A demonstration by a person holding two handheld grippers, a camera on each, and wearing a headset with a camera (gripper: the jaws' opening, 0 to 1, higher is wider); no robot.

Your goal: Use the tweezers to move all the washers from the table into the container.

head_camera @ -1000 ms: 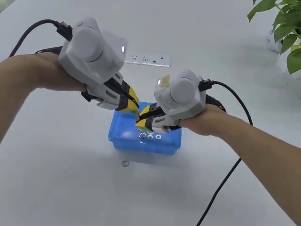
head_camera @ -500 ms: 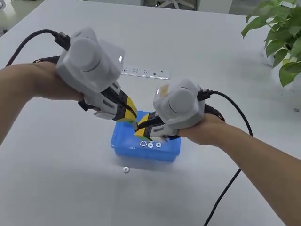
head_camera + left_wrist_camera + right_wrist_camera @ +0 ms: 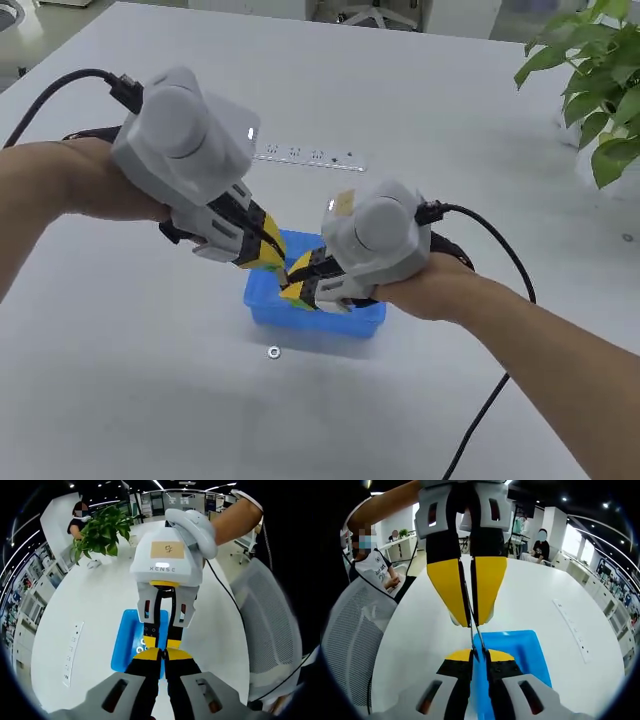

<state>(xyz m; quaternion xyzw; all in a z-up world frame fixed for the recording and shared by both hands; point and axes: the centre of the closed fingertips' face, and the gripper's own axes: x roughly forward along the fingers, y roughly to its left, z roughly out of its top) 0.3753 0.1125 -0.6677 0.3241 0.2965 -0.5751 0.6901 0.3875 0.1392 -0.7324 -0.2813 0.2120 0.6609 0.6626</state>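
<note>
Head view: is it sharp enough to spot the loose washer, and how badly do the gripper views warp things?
Head view: even light, soft shadows, washer crisp on the table. Left gripper view: fisheye bends the table edge. Right gripper view: container sharp, tweezers a thin line.

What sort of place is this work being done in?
Probably an open-plan office or lab. The work is on a large white table with a power strip lying on it. A leafy plant stands at one side, and a mesh office chair is next to the table.
</note>
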